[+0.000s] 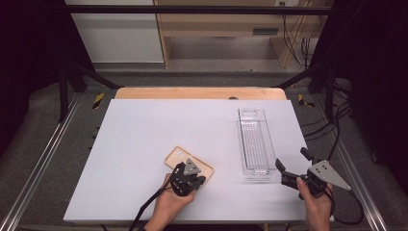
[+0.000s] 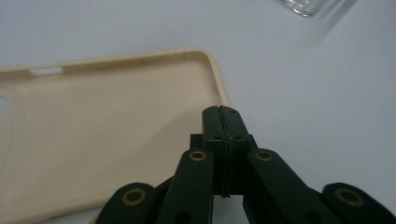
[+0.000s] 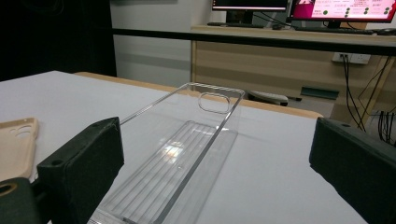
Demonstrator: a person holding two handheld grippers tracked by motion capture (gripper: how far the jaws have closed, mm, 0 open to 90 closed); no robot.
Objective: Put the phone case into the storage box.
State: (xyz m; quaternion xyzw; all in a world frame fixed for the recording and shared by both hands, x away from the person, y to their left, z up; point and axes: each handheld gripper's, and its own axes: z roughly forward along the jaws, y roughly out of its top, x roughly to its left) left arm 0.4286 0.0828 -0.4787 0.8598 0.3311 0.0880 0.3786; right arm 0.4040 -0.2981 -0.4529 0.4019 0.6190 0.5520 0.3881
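Phone case (image 1: 188, 165): beige, lying open side up near the desk's front edge, left of centre.
Handling: probably light, flexible, thin-walled; best pinched at a side rim.
Left gripper (image 2: 219, 112): jaws closed on nothing, over the case's corner.
Right gripper (image 1: 292, 167): jaws wide apart, facing the clear tray (image 1: 253, 143).

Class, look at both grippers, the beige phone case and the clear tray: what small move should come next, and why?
Probably the left gripper should open its jaws a little and take the rim of the phone case. Its jaws are shut with nothing between them, their tips at the case's near edge, so nothing is held yet. The right gripper waits open beside the clear tray.
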